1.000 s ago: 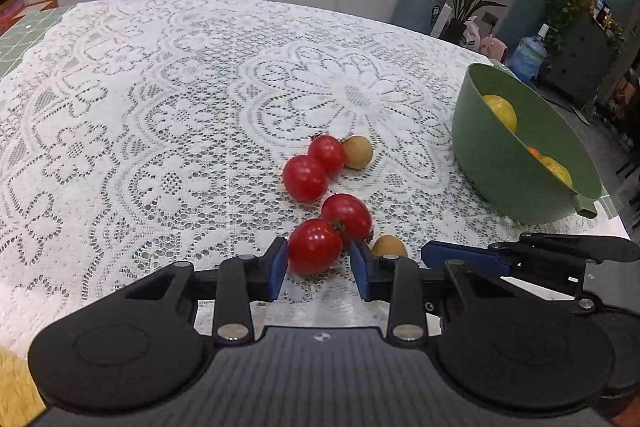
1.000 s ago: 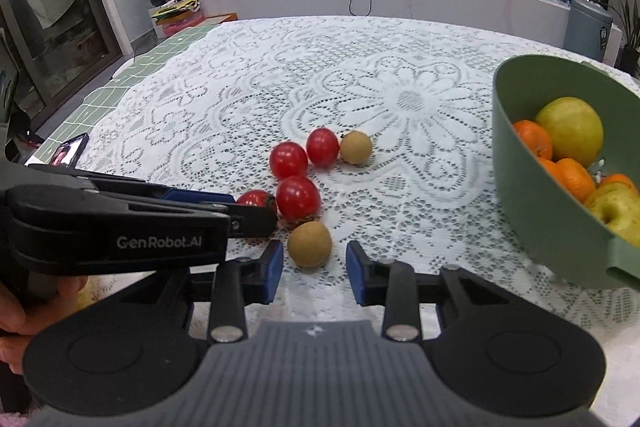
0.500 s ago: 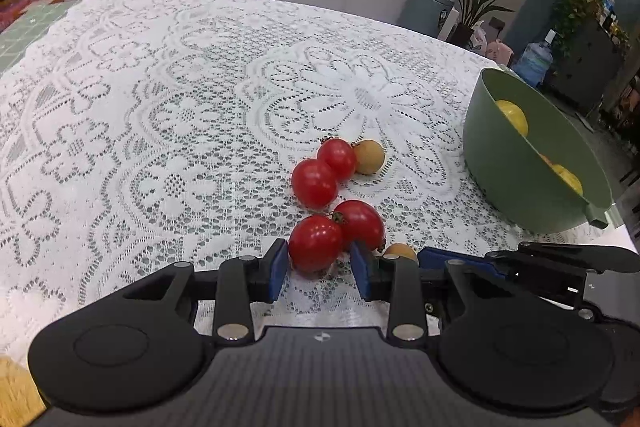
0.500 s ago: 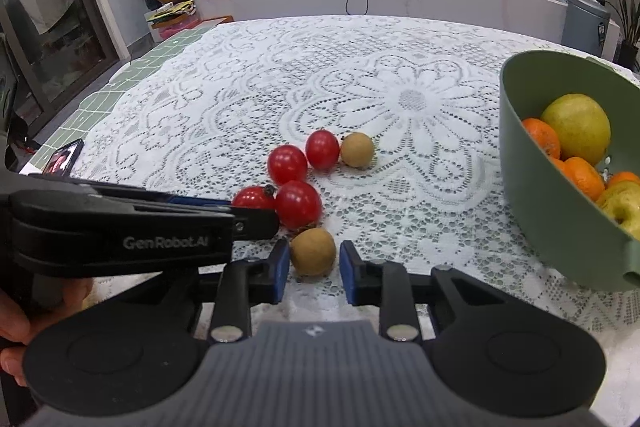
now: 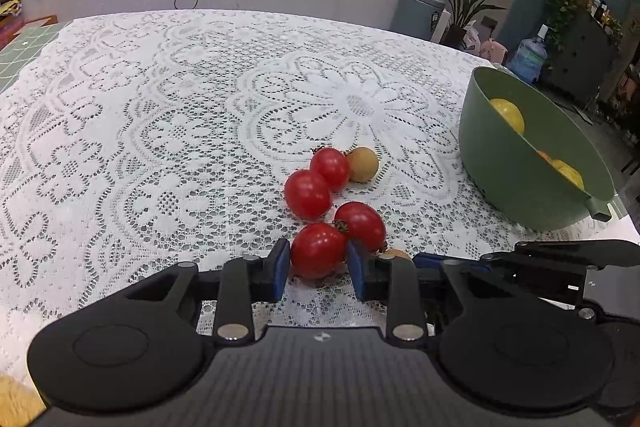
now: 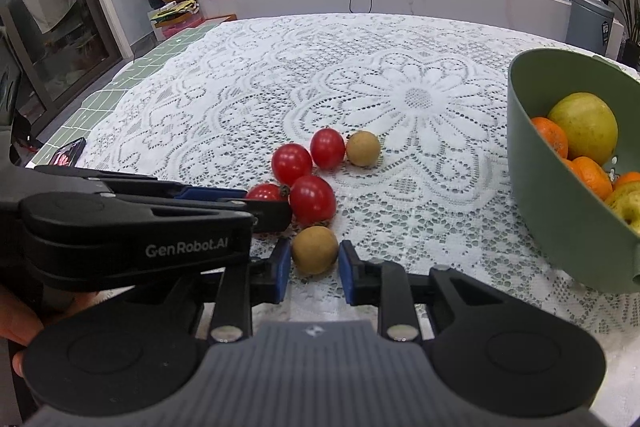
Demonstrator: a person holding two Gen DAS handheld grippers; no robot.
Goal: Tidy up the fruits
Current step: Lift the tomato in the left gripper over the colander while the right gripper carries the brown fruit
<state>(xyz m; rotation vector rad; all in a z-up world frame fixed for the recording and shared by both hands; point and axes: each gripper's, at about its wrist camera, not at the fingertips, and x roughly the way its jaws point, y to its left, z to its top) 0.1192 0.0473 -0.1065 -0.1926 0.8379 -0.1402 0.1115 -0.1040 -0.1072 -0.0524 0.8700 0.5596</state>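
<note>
Several red tomatoes and two small brown fruits lie on the lace tablecloth. My left gripper (image 5: 319, 259) has its blue pads against the sides of the nearest tomato (image 5: 318, 249), which rests on the cloth. My right gripper (image 6: 313, 261) has its pads close around a brown fruit (image 6: 314, 249), with a thin gap on each side. Another tomato (image 5: 362, 225) touches the held one. Two more tomatoes (image 5: 307, 194) and the second brown fruit (image 5: 362, 164) lie just beyond. The left gripper's body (image 6: 132, 227) shows in the right wrist view.
A green bowl (image 6: 560, 211) holding oranges and yellow-green fruit stands on the right of the table; it also shows in the left wrist view (image 5: 516, 179). A phone (image 6: 66, 157) lies at the table's left edge. A white counter runs behind the table.
Both grippers have moved forward and narrowed. The left pads now touch the nearest tomato; the right pads have closed in around the brown fruit.
</note>
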